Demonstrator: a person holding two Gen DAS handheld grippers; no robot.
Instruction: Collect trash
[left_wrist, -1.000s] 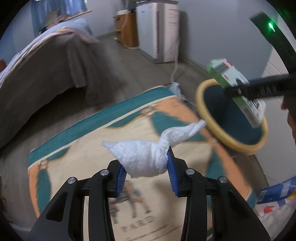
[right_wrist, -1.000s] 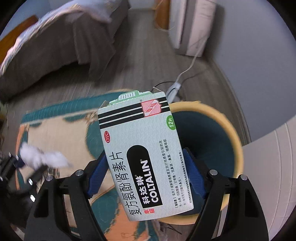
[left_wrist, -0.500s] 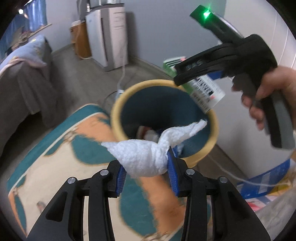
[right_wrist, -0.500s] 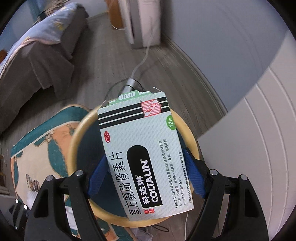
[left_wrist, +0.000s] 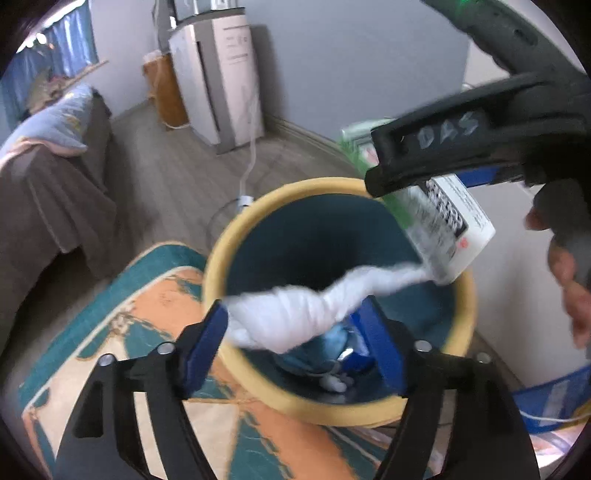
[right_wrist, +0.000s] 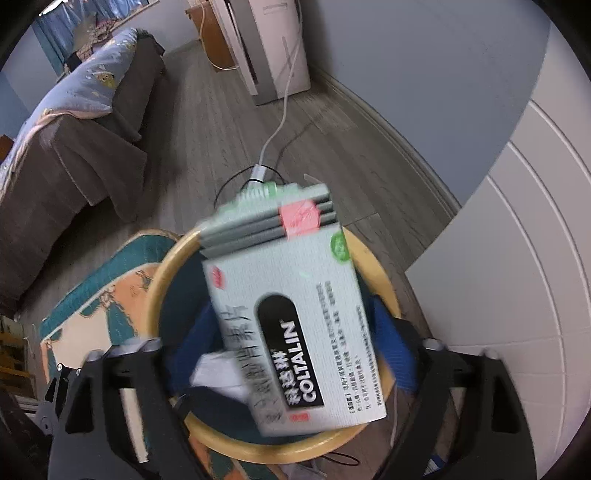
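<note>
**Two drops over one bin, and little room to spare**

We hold both pieces of trash over the bin, a yellow-rimmed tub with a dark teal inside, standing on the floor at the edge of a patterned rug. Our left hand-held gripper has its blue pads spread wide, and the tissue sits loose between them, blurred, its twisted tail pointing to 2 o'clock. Our right hand-held gripper also stands apart, its pads clear of the box, which is blurred and tilted over the bin mouth.

The risks, as we judge them:

- The tissue's tail reaches the box corner at 3 o'clock in the left view; if the two touch as they go down, the light tissue could be knocked aside and land on the rug.
- The box's far end overhangs the rim at 12 o'clock in the right view. It could strike the rim and tip out toward the cable on the floor.
- The tissue may cling to a pad rather than fall free.
- Both tools crowd the same opening and could bump the bin.

Other litter already lies at the bottom.
</note>
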